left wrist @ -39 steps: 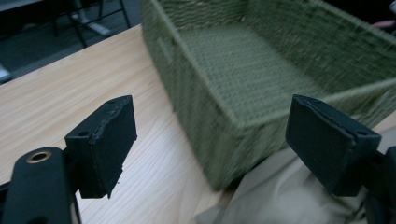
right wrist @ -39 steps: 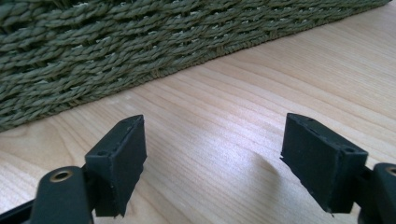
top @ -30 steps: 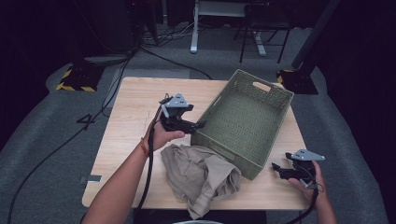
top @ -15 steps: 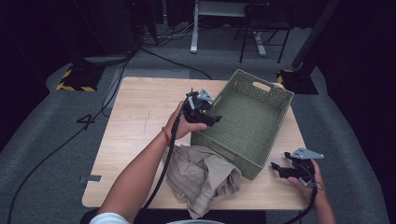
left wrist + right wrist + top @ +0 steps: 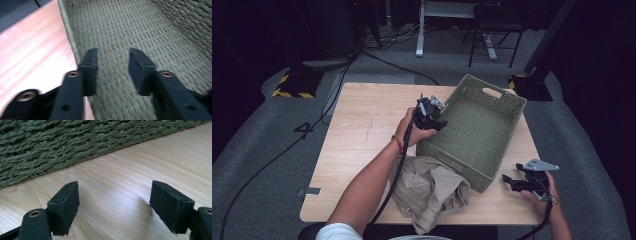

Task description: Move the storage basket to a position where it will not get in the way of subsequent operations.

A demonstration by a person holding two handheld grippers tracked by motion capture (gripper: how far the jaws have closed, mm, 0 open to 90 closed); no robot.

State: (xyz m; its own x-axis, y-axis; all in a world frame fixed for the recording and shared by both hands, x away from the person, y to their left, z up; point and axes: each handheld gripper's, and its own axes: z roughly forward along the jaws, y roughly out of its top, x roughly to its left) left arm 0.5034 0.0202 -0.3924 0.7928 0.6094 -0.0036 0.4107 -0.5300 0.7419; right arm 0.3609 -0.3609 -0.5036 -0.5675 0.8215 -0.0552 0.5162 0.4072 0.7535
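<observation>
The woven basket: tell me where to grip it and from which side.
Take the woven basket by its left wall's top rim, coming down from above on the left. The wall is thin and upright, so one jaw can probably slip inside and one outside. The left gripper already sits over that rim; its jaws have just been closing, nothing pinched yet. The handle slot in the far wall is an alternative.

A lab or studio is suggested. A lit wooden table (image 5: 362,130) is ringed by dark floor, trailing cables (image 5: 397,62) and hazard-striped tape (image 5: 292,92).
</observation>
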